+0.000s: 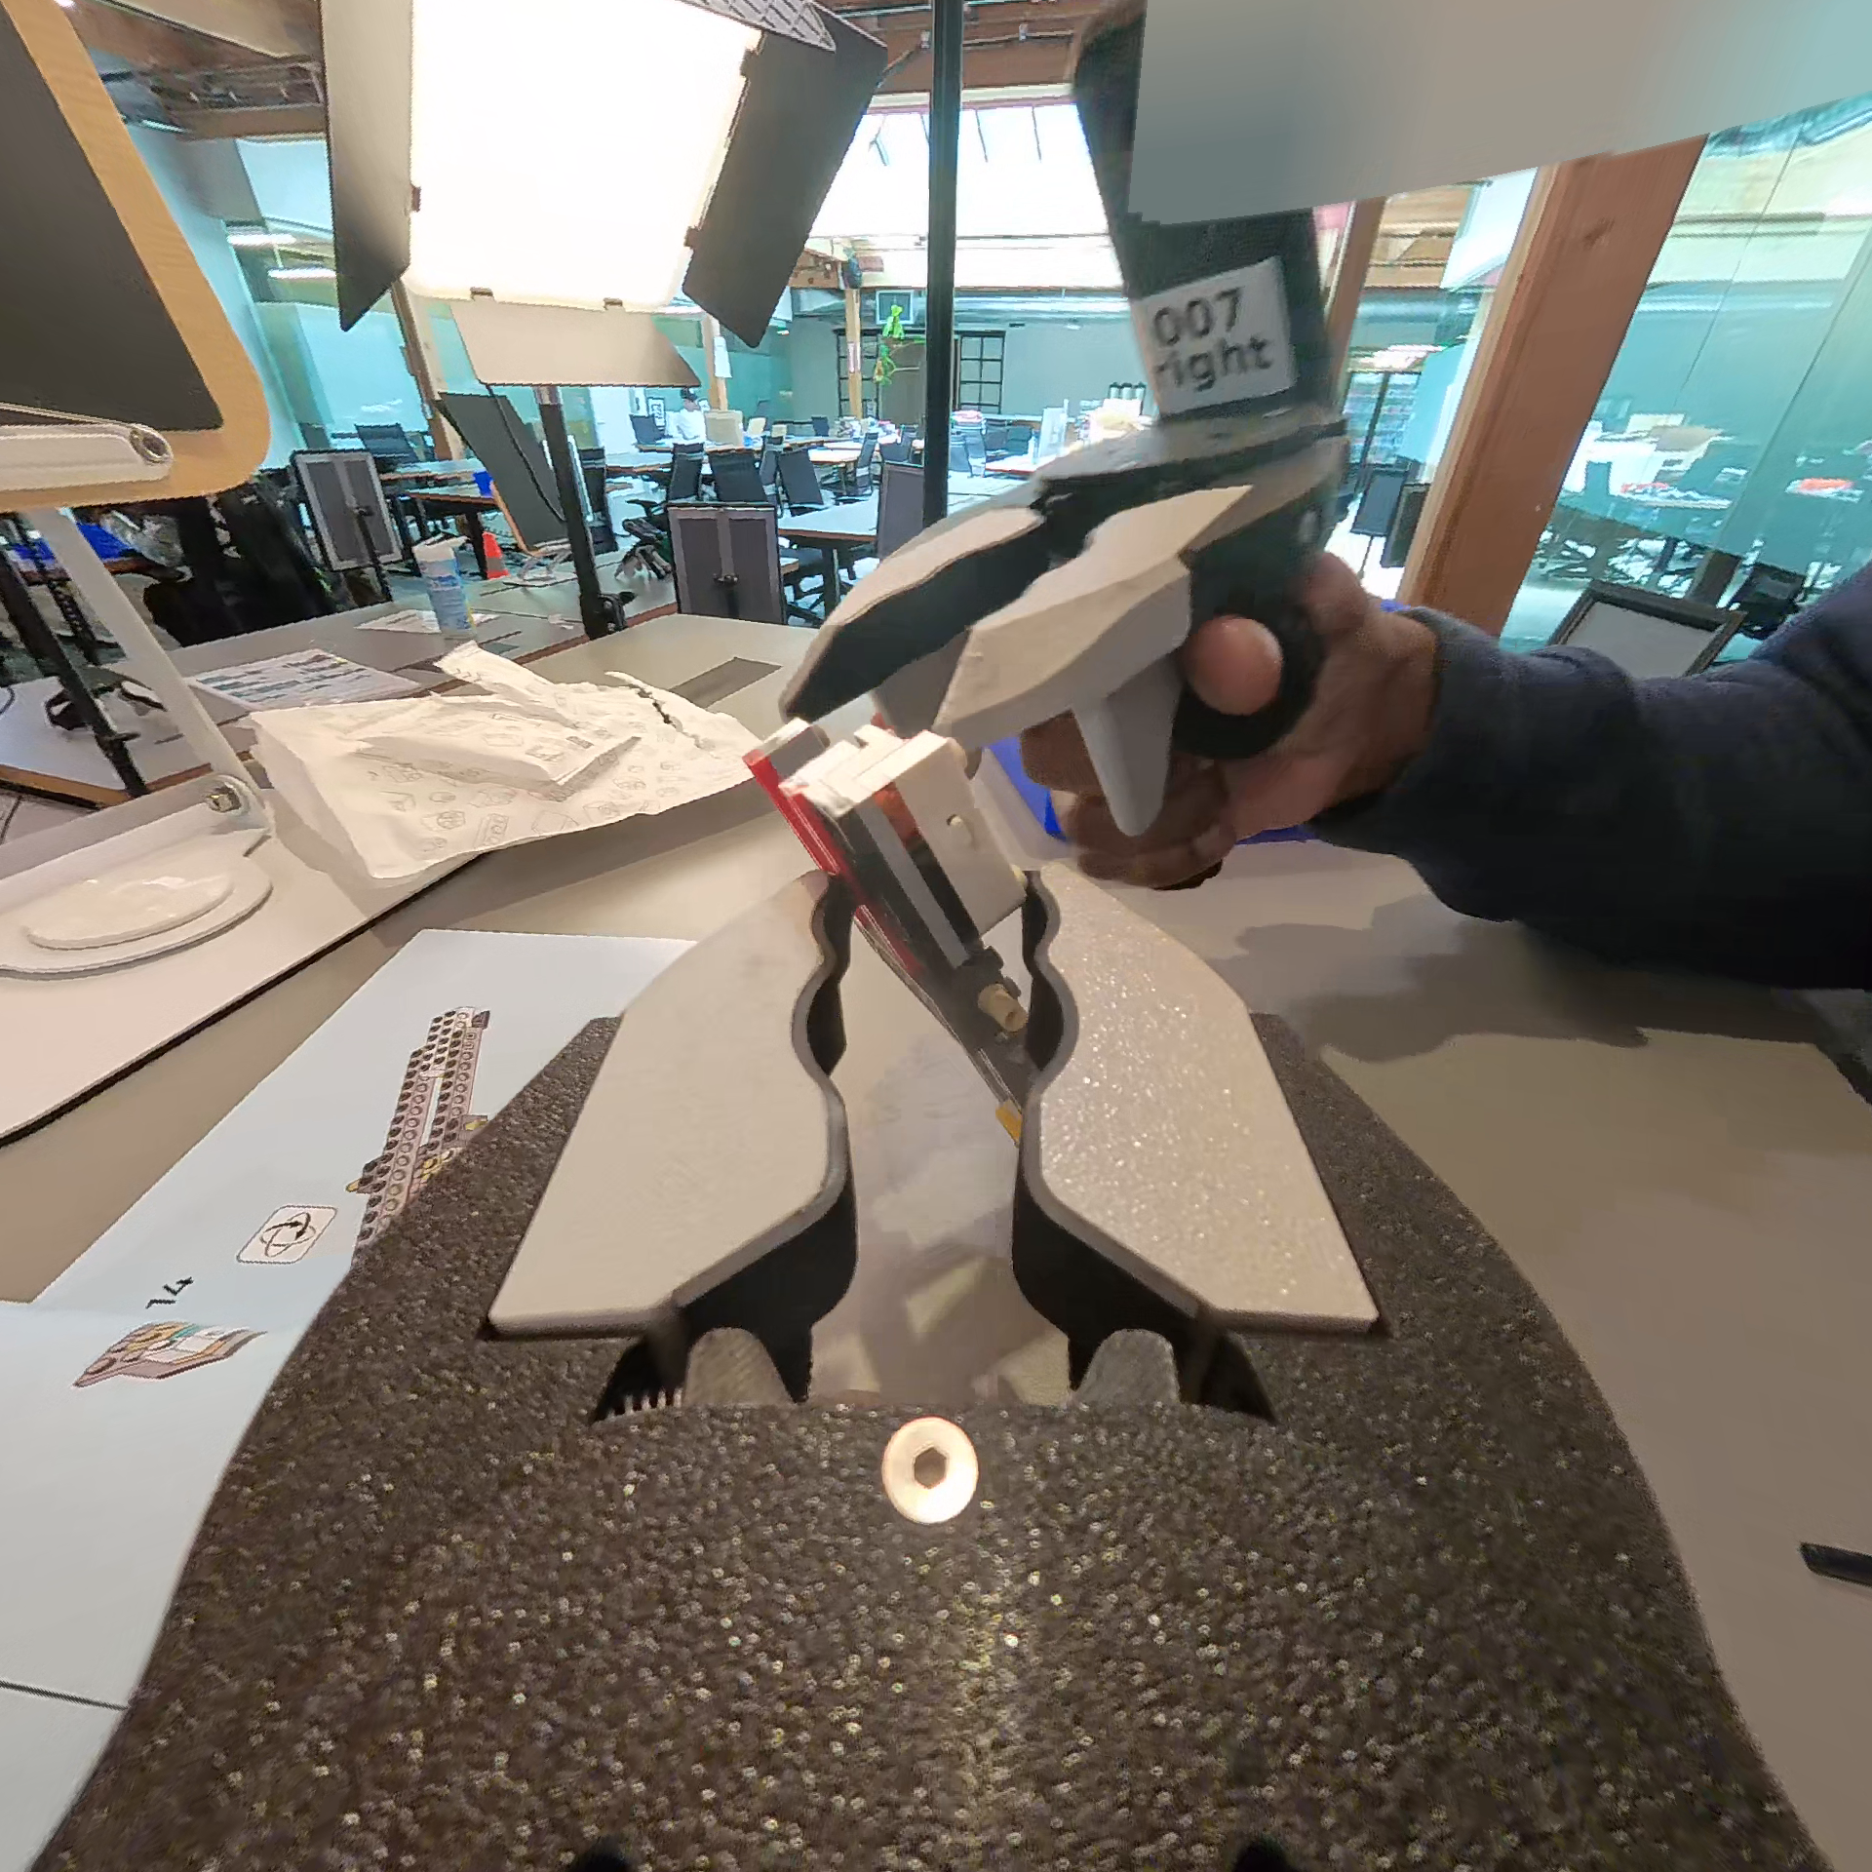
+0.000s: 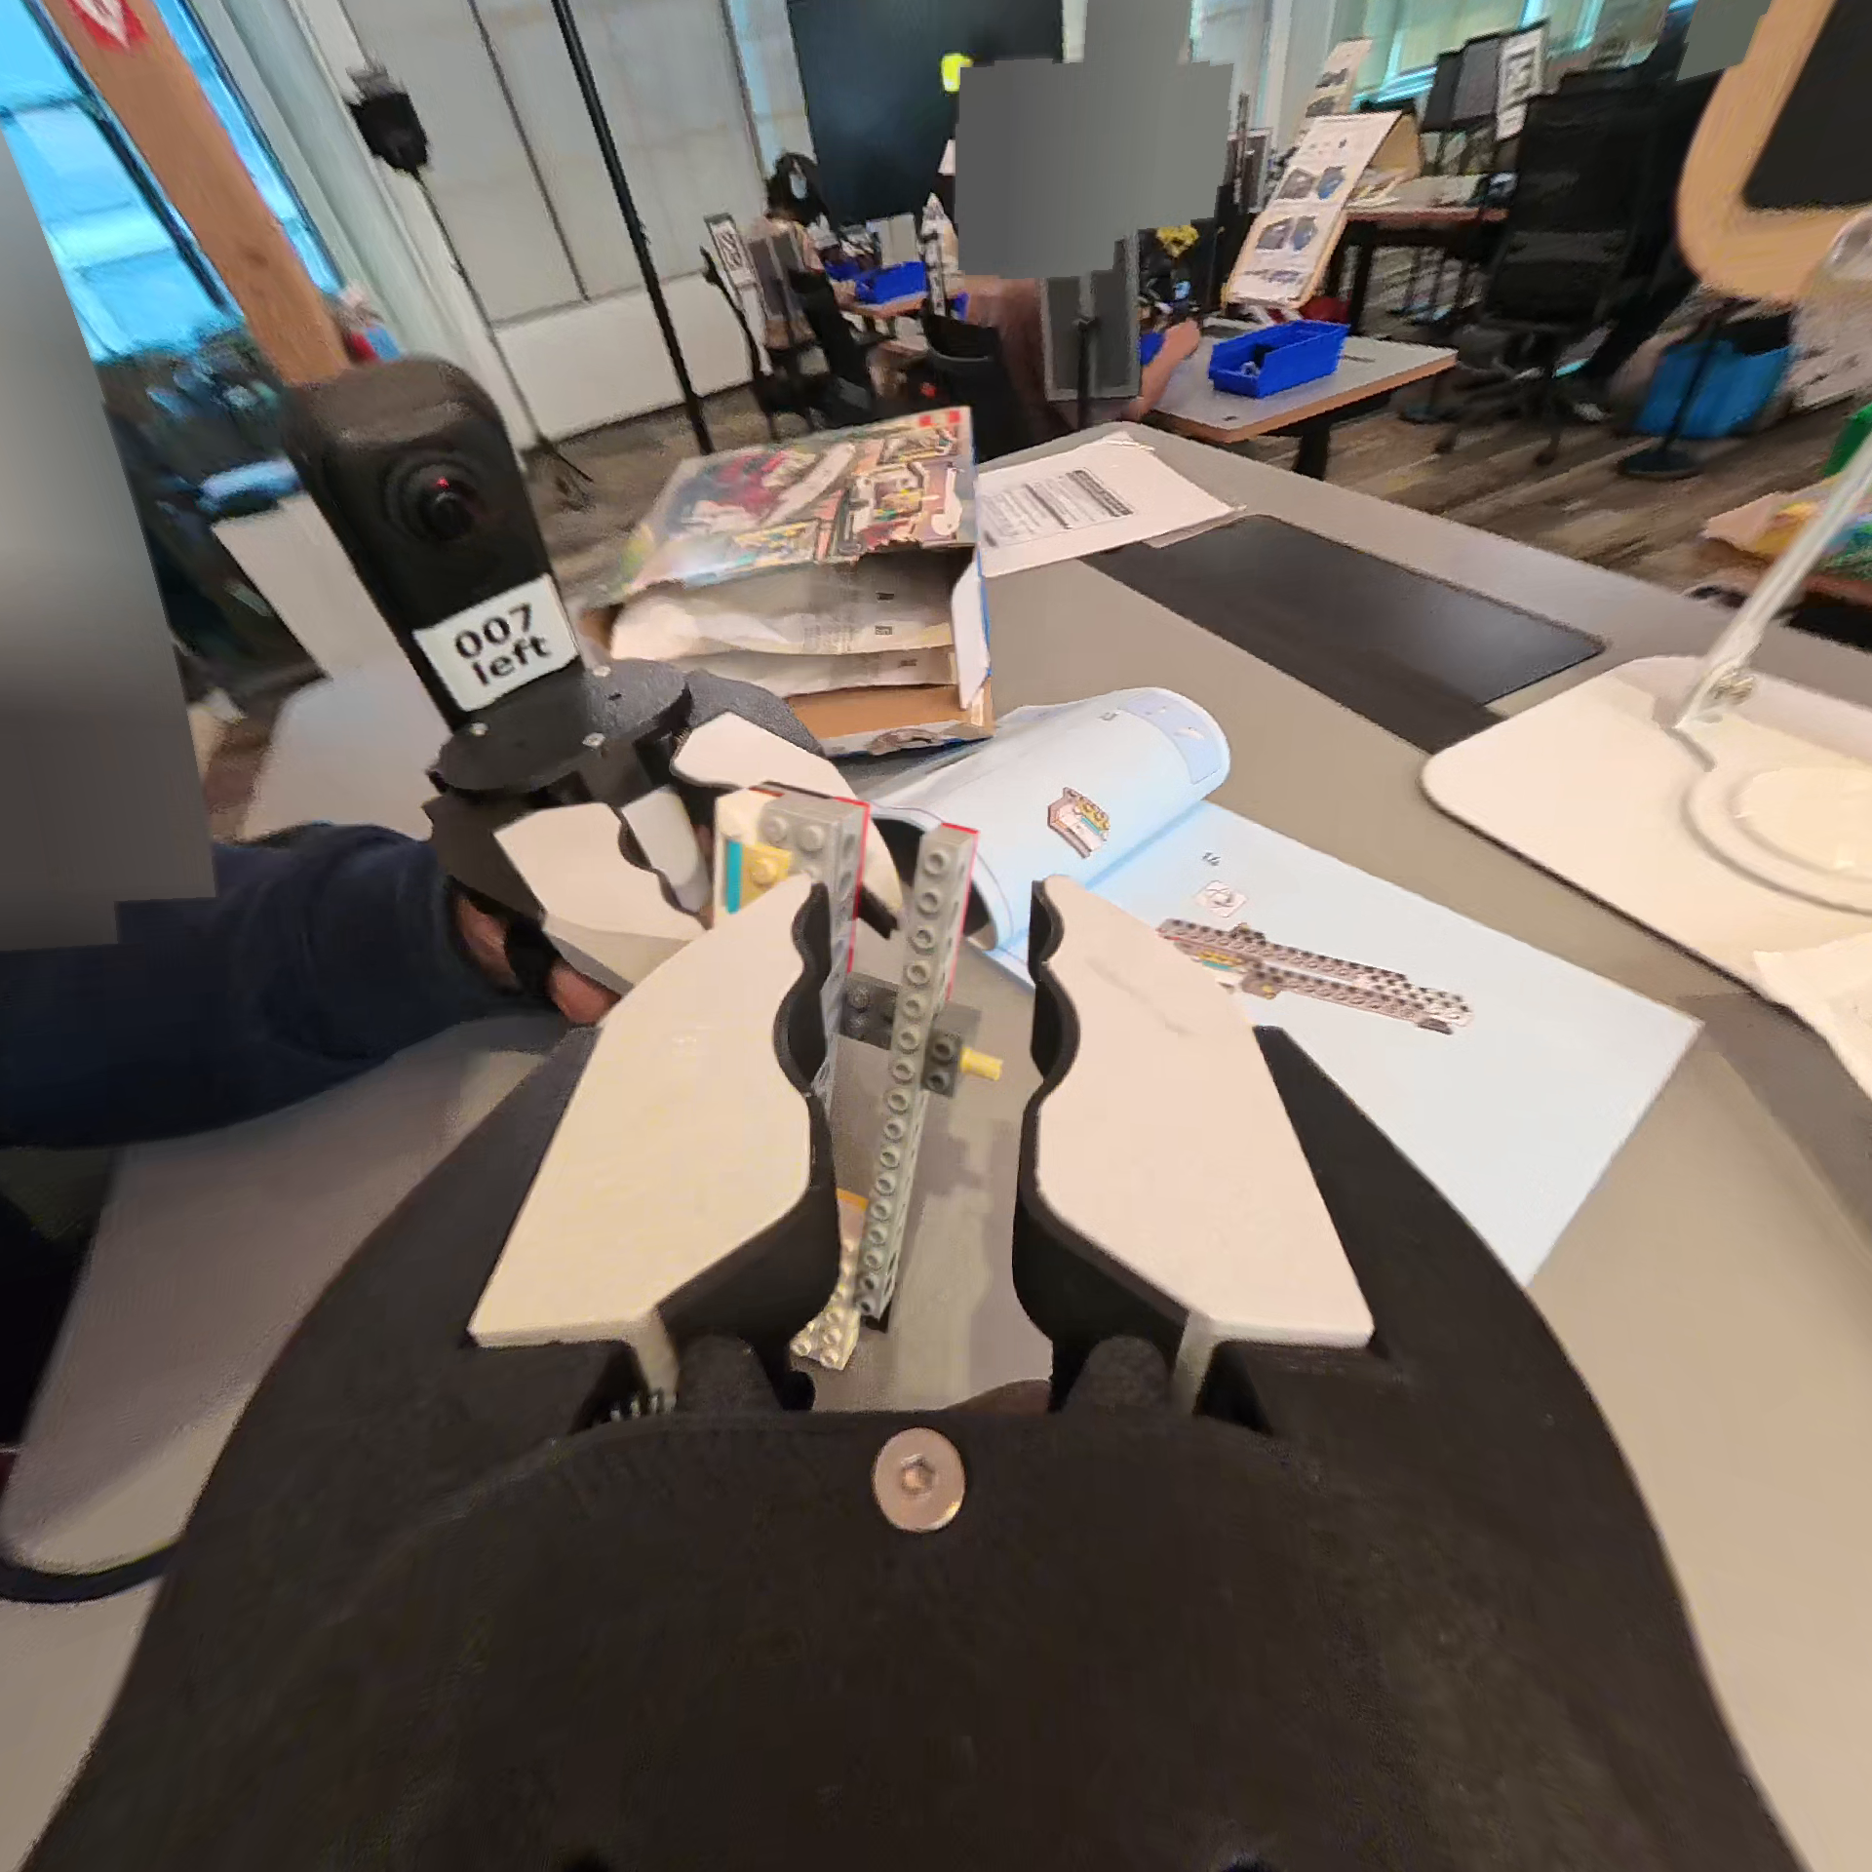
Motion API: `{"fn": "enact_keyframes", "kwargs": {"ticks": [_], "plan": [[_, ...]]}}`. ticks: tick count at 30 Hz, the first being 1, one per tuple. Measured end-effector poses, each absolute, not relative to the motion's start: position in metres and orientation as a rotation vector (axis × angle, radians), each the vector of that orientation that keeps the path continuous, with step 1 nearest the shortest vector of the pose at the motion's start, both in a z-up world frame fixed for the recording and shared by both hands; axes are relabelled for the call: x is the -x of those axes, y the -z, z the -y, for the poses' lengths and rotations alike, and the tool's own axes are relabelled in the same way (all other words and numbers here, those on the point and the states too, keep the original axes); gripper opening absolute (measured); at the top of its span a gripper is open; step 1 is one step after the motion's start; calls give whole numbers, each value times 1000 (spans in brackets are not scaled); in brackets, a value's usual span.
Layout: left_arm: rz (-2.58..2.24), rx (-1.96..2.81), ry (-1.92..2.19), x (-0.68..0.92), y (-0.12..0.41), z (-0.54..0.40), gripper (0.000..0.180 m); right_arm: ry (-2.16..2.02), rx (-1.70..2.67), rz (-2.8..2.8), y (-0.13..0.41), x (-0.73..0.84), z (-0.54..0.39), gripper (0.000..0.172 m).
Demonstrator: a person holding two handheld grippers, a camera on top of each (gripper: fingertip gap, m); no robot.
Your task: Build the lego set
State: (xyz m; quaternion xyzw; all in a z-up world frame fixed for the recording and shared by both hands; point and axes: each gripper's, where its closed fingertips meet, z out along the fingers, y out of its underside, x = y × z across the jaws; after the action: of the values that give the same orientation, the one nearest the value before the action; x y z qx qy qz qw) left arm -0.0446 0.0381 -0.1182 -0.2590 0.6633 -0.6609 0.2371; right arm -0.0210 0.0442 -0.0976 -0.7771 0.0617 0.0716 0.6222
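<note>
A long brick assembly [image 1: 912, 871] of grey beams with red edging and a white block stands tilted between my left gripper's [image 1: 927, 902] pads, which press on its sides. In the right wrist view the same assembly [image 2: 917, 1013] runs up between my right gripper's [image 2: 927, 897] fingers. The left finger [image 2: 709, 1064] is at its plate, and the right finger [image 2: 1145, 1064] stands clear with a gap. That gripper is open. From the left wrist view, the right gripper [image 1: 881, 709] hovers spread just above the assembly's upper end. The left gripper [image 2: 770, 861] grips the assembly's far end.
An open instruction booklet [image 2: 1317, 1064] lies on the grey table, also seen in the left wrist view [image 1: 304, 1114]. There is a torn paper bag [image 1: 486, 770], a cardboard box [image 2: 810, 608], a white lamp base [image 2: 1671, 810] and a black mat [image 2: 1317, 618]. A hand and dark sleeve [image 1: 1570, 770] hold the right gripper. Only a small space, under 4 cm, lies between the two pairs of fingers.
</note>
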Motion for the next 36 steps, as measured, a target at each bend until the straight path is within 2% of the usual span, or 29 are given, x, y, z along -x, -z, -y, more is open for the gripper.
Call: {"fn": "enact_keyframes", "kwargs": {"ticks": [5,14,18,20,36], "plan": [[-1838,690,1876,49,117,-36,32,-499,1730,-105,101,31,-52,43],[-1872,670,2011,58,114,-36,32,-841,1625,-33,100,47,-56,36],[-1891,662,2054,61,113,-34,32,-873,1574,-58,97,46,-55,28],[-1913,646,2051,63,114,-31,31,-851,1567,-81,96,43,-56,17],[-1910,641,2123,68,111,-32,30,-777,1542,-34,82,47,-47,26]]}}
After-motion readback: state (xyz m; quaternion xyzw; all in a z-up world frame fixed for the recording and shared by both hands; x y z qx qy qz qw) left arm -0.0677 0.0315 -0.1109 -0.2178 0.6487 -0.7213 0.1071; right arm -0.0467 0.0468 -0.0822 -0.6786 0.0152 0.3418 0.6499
